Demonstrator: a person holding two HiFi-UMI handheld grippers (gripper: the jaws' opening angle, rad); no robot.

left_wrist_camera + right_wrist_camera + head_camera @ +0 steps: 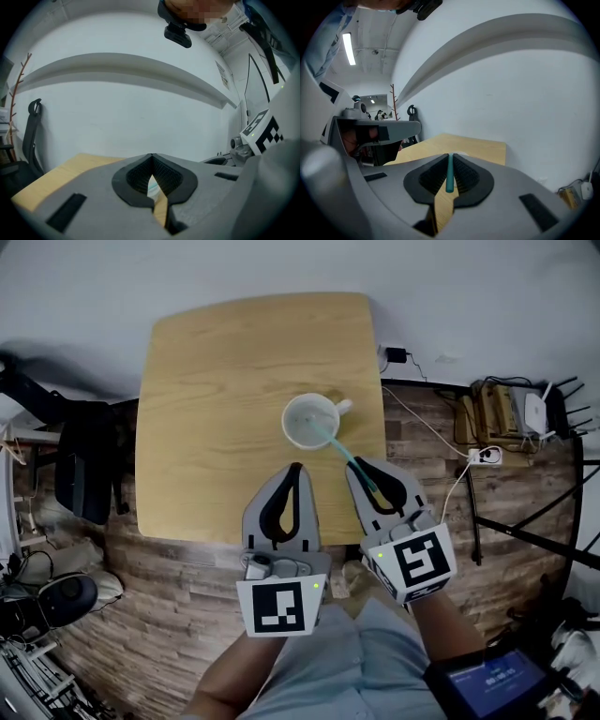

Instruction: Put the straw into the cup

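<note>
The right gripper (362, 464) clamped the straw (342, 452), its tip apparently inside the cup (296, 424); releasing seemed next. The left gripper (296, 468) was closed, empty.

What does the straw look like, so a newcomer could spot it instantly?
On the wooden table stands one white cup. From its mouth a thin straw slants back to the right gripper, whose jaws clamp it. It is the only teal thing there.

The left gripper (151, 155) has its jaws together at the tips (nothing between them), over the wooden table (56, 178). Beyond the table's left edge stands a dark chair (32, 133), against a white wall (131, 117).
</note>
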